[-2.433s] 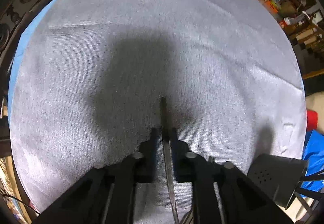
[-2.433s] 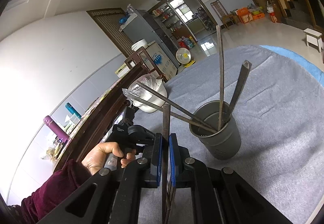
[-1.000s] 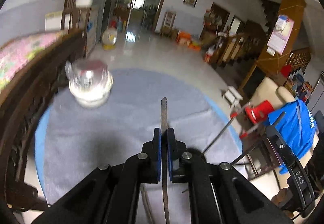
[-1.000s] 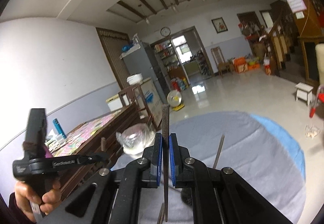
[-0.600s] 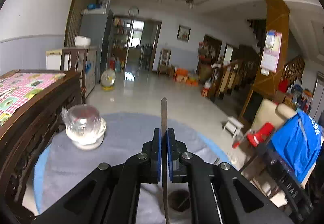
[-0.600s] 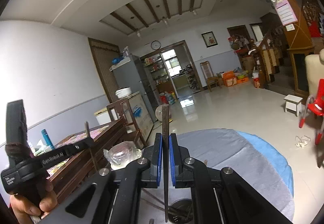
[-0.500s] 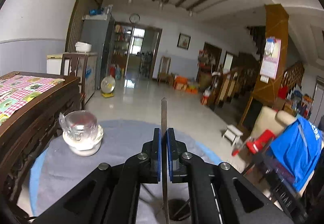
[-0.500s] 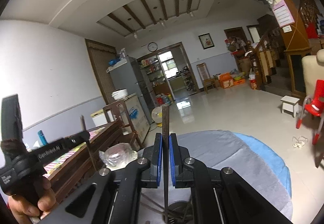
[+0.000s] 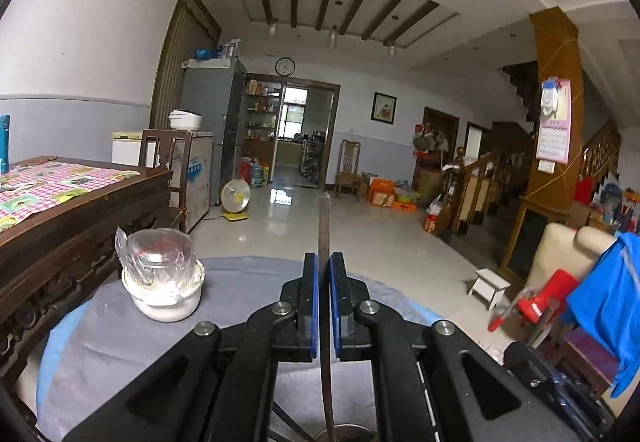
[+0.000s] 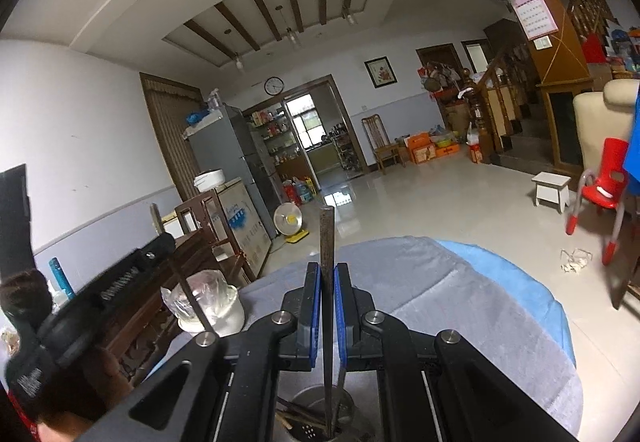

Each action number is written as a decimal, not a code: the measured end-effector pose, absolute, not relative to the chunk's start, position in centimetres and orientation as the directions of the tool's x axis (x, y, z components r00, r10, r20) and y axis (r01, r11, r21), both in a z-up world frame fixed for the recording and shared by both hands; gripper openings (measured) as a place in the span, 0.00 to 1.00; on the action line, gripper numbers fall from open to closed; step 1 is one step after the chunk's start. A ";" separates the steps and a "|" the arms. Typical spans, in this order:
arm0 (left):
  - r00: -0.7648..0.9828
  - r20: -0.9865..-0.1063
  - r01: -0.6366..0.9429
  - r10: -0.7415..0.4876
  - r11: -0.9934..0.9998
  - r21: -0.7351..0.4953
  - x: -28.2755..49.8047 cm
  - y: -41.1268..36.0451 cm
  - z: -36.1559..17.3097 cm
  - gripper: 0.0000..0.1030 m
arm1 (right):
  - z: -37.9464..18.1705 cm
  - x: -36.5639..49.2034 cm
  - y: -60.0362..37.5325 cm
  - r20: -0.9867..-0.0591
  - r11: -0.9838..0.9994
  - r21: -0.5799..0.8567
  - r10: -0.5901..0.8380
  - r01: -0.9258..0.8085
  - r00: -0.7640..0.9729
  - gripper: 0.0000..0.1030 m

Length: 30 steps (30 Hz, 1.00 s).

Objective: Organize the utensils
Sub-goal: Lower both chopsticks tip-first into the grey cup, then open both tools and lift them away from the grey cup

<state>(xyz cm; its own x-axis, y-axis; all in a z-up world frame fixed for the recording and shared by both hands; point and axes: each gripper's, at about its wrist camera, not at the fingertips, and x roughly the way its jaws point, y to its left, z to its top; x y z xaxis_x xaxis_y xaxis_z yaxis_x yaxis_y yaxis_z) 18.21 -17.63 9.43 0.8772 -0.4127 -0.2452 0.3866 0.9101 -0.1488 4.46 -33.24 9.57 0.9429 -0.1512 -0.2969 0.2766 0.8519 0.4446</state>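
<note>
My left gripper (image 9: 324, 262) is shut on a thin metal utensil (image 9: 325, 226) held upright; its lower end reaches down toward the rim of a grey metal holder (image 9: 348, 432) at the bottom edge. My right gripper (image 10: 327, 270) is shut on another flat metal utensil (image 10: 327, 238), also upright, with its lower end inside the grey holder (image 10: 320, 418), which has several utensils in it. The left gripper (image 10: 160, 242) with its utensil also shows at the left of the right wrist view.
The round table has a grey cloth (image 9: 248, 282) over a blue one. A white bowl with a plastic-wrapped glass lid (image 9: 164, 282) stands at the far left of the table; it also shows in the right wrist view (image 10: 212, 306). A dark wooden table (image 9: 80, 202) stands beside it.
Both grippers have tilted up from the tabletop to level, lifting their utensils upright over the holder. Both stay shut on their utensils.
</note>
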 end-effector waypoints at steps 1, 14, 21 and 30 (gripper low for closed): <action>0.878 -0.252 0.384 -0.408 0.913 -0.141 18.3 -17.9 9.1 0.05 | 9.4 4.4 -33.3 -0.301 0.851 0.444 -0.152 0.279 0.941 0.07; 0.879 -0.318 0.342 -0.356 0.934 -0.100 19.2 -19.5 6.5 0.05 | 8.7 3.9 -33.4 -0.335 0.850 0.445 -0.133 0.281 0.933 0.07; 0.881 -0.323 0.335 -0.345 0.938 -0.087 19.1 -19.5 6.0 0.05 | 8.2 4.3 -32.9 -0.358 0.855 0.443 -0.108 0.271 0.927 0.07; 0.863 -0.368 0.342 -0.347 0.936 -0.080 19.5 -19.5 5.1 0.06 | 7.3 4.9 -32.3 -0.404 0.861 0.438 -0.067 0.258 0.912 0.08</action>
